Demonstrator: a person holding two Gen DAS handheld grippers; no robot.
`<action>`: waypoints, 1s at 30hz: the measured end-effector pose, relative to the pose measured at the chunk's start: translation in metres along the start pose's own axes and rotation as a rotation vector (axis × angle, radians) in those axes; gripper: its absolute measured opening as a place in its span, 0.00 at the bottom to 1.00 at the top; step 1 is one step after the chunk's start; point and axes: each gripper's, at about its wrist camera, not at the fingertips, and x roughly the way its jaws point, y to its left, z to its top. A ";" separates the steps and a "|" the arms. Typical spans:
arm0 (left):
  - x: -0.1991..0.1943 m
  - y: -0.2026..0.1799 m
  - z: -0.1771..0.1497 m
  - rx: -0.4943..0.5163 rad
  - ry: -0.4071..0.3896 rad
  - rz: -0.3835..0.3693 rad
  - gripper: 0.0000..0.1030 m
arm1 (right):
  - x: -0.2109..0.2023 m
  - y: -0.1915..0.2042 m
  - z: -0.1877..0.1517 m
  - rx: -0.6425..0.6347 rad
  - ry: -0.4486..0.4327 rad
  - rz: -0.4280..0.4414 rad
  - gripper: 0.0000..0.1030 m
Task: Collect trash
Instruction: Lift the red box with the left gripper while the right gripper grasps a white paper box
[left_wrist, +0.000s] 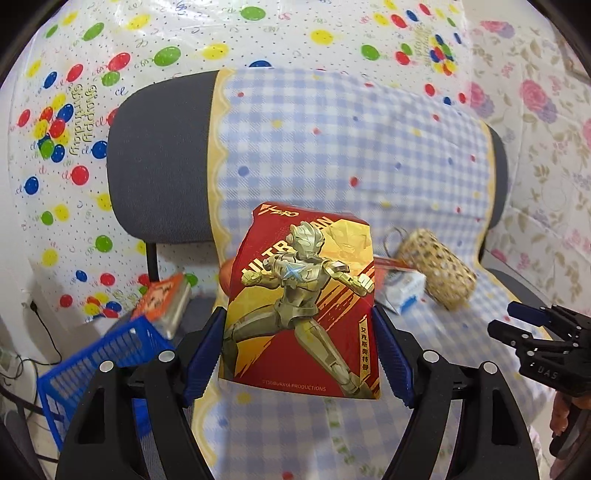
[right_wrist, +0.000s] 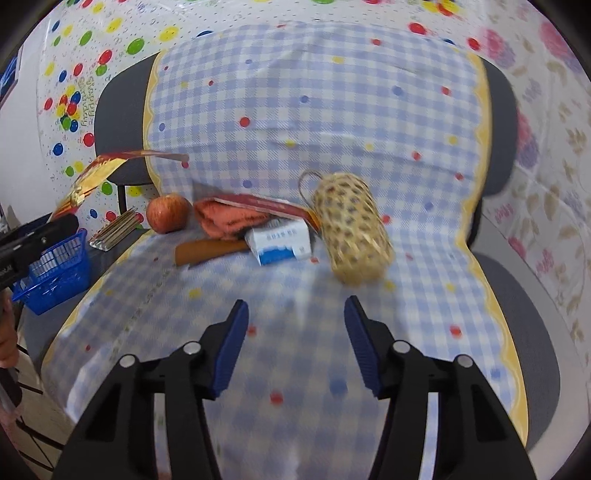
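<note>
Two grippers | left gripper (left_wrist: 299, 350) pinching red wrapper (left_wrist: 301, 306), lifted over the near chair seat (right_wrist: 295, 350); right gripper (right_wrist: 295, 347) spread, empty | blue basket (right_wrist: 55, 273) left; woven basket (right_wrist: 351, 236) far right

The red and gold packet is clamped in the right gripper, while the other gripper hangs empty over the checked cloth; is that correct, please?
Not quite: the left gripper holds the red and gold packet, as the left wrist view shows. The right gripper is the empty one over the checked cloth.
</note>
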 end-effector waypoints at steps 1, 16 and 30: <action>0.007 0.002 0.004 -0.005 0.004 0.002 0.74 | 0.007 0.002 0.006 -0.010 -0.001 0.000 0.51; 0.077 0.009 0.021 -0.006 0.047 0.023 0.75 | 0.125 0.019 0.064 -0.179 0.070 -0.035 0.51; 0.055 0.007 0.022 -0.010 0.008 0.015 0.75 | 0.079 0.013 0.107 -0.171 -0.087 -0.035 0.02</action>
